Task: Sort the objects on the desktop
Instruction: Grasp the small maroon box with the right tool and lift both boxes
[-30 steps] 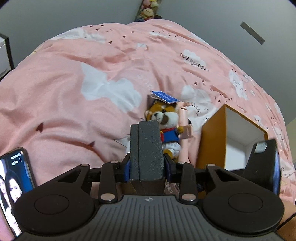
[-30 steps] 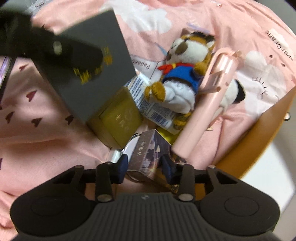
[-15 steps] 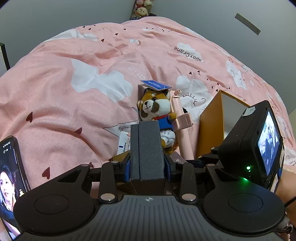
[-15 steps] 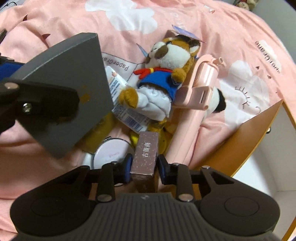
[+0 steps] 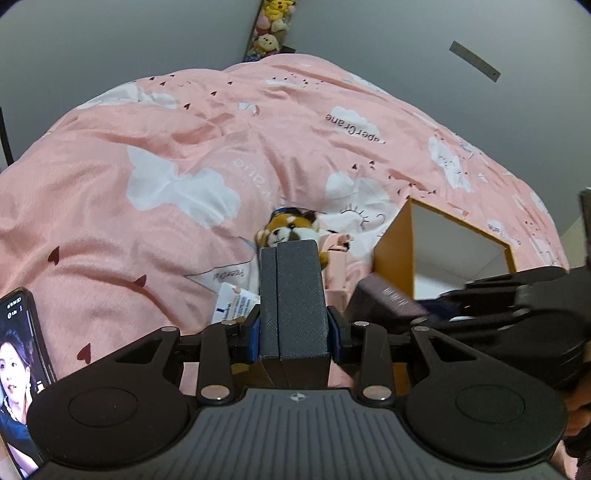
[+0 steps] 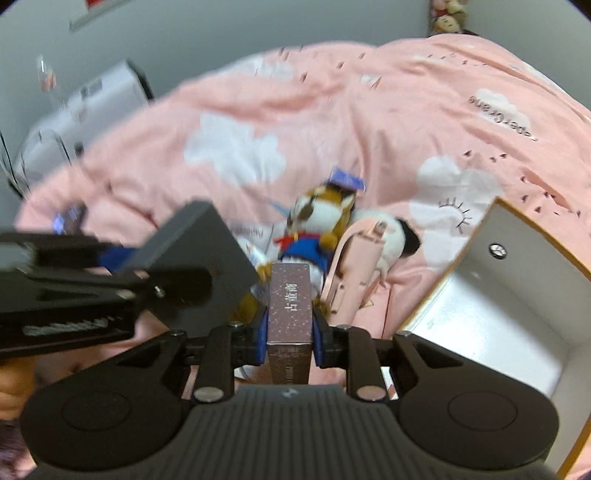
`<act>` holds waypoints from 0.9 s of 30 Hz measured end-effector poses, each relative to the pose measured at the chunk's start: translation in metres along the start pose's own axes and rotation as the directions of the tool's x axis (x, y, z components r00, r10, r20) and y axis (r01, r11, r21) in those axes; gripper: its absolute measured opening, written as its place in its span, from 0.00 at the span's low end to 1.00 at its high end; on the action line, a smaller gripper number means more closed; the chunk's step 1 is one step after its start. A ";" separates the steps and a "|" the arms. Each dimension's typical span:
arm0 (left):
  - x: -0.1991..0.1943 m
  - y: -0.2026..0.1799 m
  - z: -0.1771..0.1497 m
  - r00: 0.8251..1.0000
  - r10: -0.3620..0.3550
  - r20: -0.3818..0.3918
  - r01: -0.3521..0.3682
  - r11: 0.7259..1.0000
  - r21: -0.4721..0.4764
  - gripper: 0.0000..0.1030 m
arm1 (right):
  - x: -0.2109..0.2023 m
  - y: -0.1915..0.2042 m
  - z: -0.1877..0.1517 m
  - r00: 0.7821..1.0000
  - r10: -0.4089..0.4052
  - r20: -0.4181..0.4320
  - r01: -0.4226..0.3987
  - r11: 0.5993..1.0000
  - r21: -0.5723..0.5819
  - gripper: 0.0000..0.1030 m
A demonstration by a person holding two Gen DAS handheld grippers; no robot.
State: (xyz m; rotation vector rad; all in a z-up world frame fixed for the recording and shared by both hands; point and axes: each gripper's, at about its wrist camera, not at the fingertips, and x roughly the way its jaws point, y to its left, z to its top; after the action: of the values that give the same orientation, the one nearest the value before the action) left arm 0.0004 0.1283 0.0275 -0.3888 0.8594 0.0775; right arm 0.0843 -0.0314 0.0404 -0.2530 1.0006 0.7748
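so the right gripper (image 6: pixel 290 325) just lifted the little mauve box (image 6: pixel 289 306) off the pile, jaws closing on it, orange storage box (image 6: pixel 524 295) probably next; left gripper (image 5: pixel 293 321) clamps the dark grey case (image 5: pixel 293 295)

Bedding: a pink quilt (image 5: pixel 155 229) with white clouds and small dark hearts fills the middle of both views.
Phone: a lit smartphone (image 5: pixel 18 362) at the lower left of the left wrist view, a face on its screen.
Wall: grey, with plush toys (image 5: pixel 271 22) hanging top centre.
Upper left, right wrist view: a white appliance (image 6: pixel 92 107), blurred.
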 end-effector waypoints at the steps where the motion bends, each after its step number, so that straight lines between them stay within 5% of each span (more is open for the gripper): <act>1: -0.002 -0.001 0.001 1.000 -0.013 0.002 0.013 1.000 0.002 0.38 | -0.010 -0.002 -0.001 1.000 0.008 0.020 -0.008 1.000 0.025 0.23; 10: -0.018 -0.045 0.009 0.983 -0.182 0.023 0.179 0.980 0.086 0.38 | -0.089 -0.053 -0.038 0.970 -0.109 0.218 0.048 0.962 0.268 0.24; 17: -0.012 -0.099 0.003 0.939 -0.340 -0.056 0.344 0.920 0.190 0.38 | -0.118 -0.084 -0.088 0.950 -0.238 0.200 0.142 0.904 0.403 0.24; 24: 0.020 -0.141 -0.023 0.925 -0.329 -0.187 0.372 0.882 0.290 0.38 | -0.105 -0.101 -0.127 0.944 -0.300 0.135 0.199 0.848 0.491 0.24; 27: 0.033 -0.151 -0.035 0.936 -0.279 -0.215 0.340 0.877 0.341 0.38 | -0.098 -0.104 -0.136 0.943 -0.312 0.113 0.215 0.833 0.510 0.24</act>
State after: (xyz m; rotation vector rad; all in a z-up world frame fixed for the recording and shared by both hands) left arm 0.0305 -0.0271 0.0279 -0.1699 0.9373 -0.4187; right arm 0.0358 -0.2224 0.0328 0.1265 0.9209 0.2627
